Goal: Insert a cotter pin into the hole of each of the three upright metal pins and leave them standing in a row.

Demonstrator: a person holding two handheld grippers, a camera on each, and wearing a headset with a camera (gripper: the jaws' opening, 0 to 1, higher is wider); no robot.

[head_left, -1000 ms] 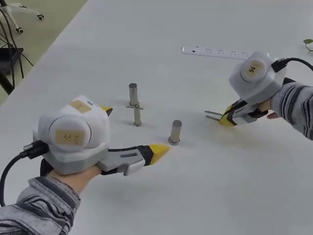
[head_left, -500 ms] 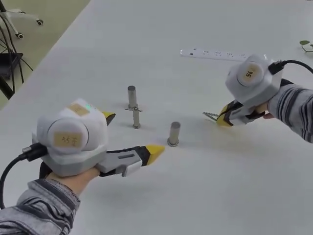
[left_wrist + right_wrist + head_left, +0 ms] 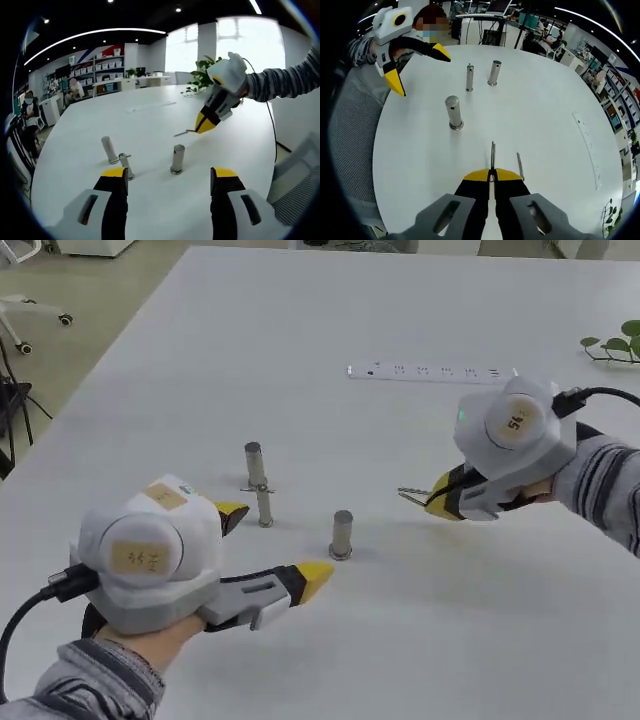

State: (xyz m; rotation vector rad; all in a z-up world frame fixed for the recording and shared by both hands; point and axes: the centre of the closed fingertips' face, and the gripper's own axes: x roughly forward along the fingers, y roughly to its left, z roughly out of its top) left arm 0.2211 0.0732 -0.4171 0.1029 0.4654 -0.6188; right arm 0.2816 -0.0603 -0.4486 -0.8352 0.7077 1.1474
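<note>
Three upright metal pins stand on the white table: a far one (image 3: 253,462), a middle one (image 3: 264,506) with a cotter pin through its hole, and a near bare one (image 3: 342,535). My left gripper (image 3: 275,543) is open, low at the left, its yellow tips on either side of the near bare pin (image 3: 177,159) and short of it. To the right of that pin, my right gripper (image 3: 442,504) is shut on a cotter pin (image 3: 412,495), whose legs point left toward the pin. The held cotter pin (image 3: 492,155) aims past the bare pin (image 3: 453,112).
A white power strip (image 3: 430,372) lies at the back of the table. A small plant (image 3: 615,345) sits at the far right edge. An office chair base (image 3: 30,325) stands on the floor beyond the table's left edge.
The head camera has tilted, shifting the whole scene down. My right gripper with the cotter pin has drifted slightly left, closer to the bare pin. The left gripper has barely moved.
</note>
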